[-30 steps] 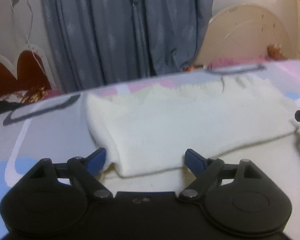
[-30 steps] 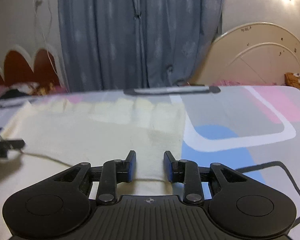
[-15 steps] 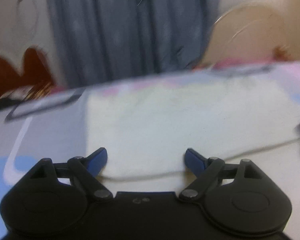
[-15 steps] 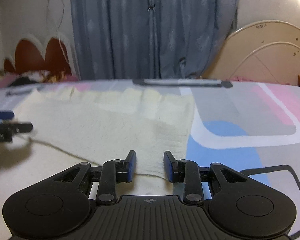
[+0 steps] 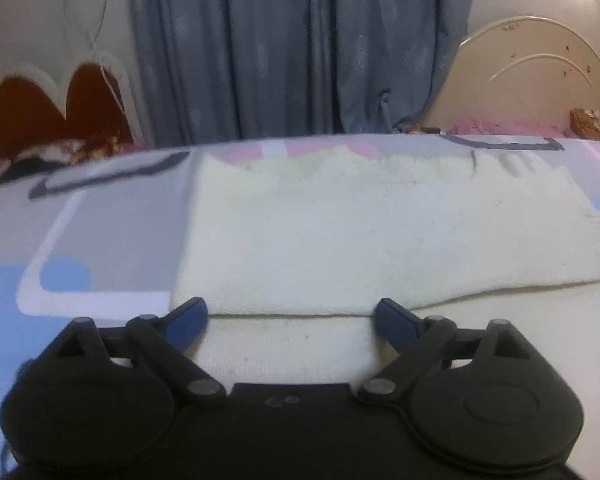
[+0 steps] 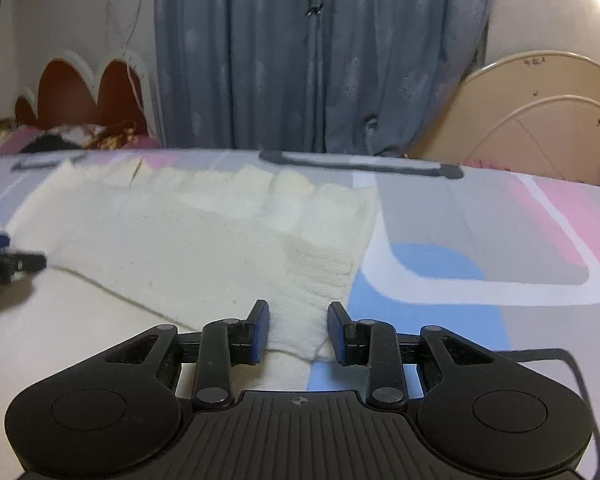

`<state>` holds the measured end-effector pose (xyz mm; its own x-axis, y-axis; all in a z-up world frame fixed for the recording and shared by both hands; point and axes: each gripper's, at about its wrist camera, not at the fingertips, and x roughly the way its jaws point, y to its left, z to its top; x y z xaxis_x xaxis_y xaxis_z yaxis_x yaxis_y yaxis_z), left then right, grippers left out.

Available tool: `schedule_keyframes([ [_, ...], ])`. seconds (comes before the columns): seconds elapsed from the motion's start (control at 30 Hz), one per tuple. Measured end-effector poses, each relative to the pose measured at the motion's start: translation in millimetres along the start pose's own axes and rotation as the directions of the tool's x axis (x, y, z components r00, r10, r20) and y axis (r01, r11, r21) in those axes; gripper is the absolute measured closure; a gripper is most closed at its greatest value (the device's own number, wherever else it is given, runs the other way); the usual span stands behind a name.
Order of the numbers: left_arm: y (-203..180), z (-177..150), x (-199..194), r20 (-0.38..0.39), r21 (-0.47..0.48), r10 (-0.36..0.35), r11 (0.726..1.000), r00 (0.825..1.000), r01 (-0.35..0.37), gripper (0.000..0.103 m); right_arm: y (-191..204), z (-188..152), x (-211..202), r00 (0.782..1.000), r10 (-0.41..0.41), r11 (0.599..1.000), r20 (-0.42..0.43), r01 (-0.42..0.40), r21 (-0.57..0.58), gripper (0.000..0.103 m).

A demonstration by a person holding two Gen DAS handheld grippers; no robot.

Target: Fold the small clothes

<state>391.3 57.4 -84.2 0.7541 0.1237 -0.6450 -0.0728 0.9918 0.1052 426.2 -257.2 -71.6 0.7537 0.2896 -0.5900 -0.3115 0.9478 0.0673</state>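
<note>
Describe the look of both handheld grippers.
The left gripper and the right gripper are matte black with two round hubs, silver pivot pins and blue-padded fingers. The right one has a ribbed centre plate with a small crosshair mark.

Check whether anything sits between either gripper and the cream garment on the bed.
Nothing visible does. The left gripper is open at the cream garment's near folded edge; the right gripper is open around its near corner.

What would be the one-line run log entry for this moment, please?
cream garment: folded, flat on bedsheet | left hand-held gripper: open at near edge | right hand-held gripper: open at corner
</note>
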Motion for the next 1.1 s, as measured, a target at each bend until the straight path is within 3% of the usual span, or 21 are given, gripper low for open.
schedule_keyframes([
  [0.1,-7.0,-0.6,-4.7,-0.037,0.008,0.022,1.000,0.999,-0.022,0.013,-1.6,-4.2,10.3,0.998,0.019,1.000,-0.062,-0.021,-0.016,0.072],
  [0.27,-21.6,-1.2,-29.8,-0.023,0.051,0.023,0.998,0.999,-0.021,0.013,-6.9,1.6,-13.6,0.999,0.042,0.999,-0.024,-0.042,0.019,0.072],
  [0.5,-40.3,-2.7,-65.1,0.014,0.091,-0.027,0.996,1.000,0.025,0.013,-18.0,-4.0,-55.9,0.995,0.078,0.993,-0.060,-0.072,0.095,0.072],
  [0.6,-44.8,-13.4,-79.7,0.023,0.121,-0.064,0.991,0.998,0.061,0.020,-23.5,-14.3,-78.5,0.993,0.091,0.986,-0.069,-0.080,0.147,0.071],
  [0.63,-42.2,-19.5,-82.8,0.017,0.125,-0.081,0.989,0.997,0.078,0.022,-26.6,-20.6,-88.7,0.992,0.105,0.980,-0.075,-0.091,0.175,0.068],
  [0.7,-32.7,-38.2,-95.1,-0.003,0.121,-0.104,0.987,0.995,0.104,0.027,-30.0,-34.3,-111.1,0.987,0.135,0.966,-0.082,-0.113,0.233,0.042],
  [0.8,-11.5,-65.4,-114.9,-0.032,0.091,-0.117,0.989,0.993,0.120,0.031,-36.5,-59.8,-146.4,0.978,0.183,0.941,-0.103,-0.144,0.308,0.042],
  [0.9,13.5,-94.6,-133.0,-0.078,0.048,-0.120,0.991,0.990,0.124,0.042,-35.1,-84.8,-179.0,0.973,0.195,0.924,-0.122,-0.141,0.355,0.042],
  [1.1,36.0,-122.2,-156.2,-0.128,0.004,-0.126,0.992,0.984,0.128,0.048,-23.8,-119.9,-214.2,0.966,0.217,0.884,-0.138,-0.135,0.448,0.043],
])
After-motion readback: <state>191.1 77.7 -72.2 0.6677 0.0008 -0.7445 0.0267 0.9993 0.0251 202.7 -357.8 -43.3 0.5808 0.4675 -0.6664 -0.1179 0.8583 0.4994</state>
